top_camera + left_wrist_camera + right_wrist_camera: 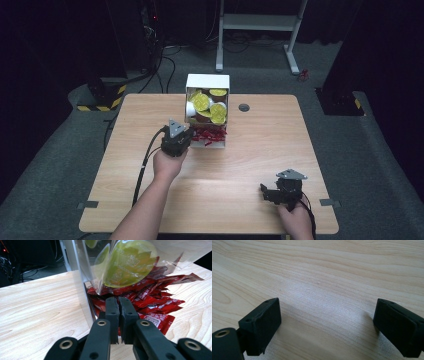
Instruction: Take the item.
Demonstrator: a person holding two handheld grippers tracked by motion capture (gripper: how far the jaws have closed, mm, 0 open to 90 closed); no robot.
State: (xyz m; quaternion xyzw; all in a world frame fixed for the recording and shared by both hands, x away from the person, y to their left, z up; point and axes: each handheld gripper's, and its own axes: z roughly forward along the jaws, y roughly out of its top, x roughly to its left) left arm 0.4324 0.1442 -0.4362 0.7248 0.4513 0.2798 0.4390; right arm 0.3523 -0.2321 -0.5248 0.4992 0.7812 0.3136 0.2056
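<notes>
A dispenser box [207,82] stands at the table's [260,150] far middle, cups [218,113] stacked inside it above packets [210,135] spilling onto the table before it.

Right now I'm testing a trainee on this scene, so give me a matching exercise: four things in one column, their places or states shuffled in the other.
Things:
1. left gripper
2. right gripper
3. red packets
4. green-lidded cups

Places or states:
a. fingers wide apart above bare table
b. fingers shut, tips at the packet pile
c. stacked in the upper part of the white box
d. spilling out of the box's bottom onto the table

Pairs: 1-b, 2-a, 3-d, 4-c.
</notes>
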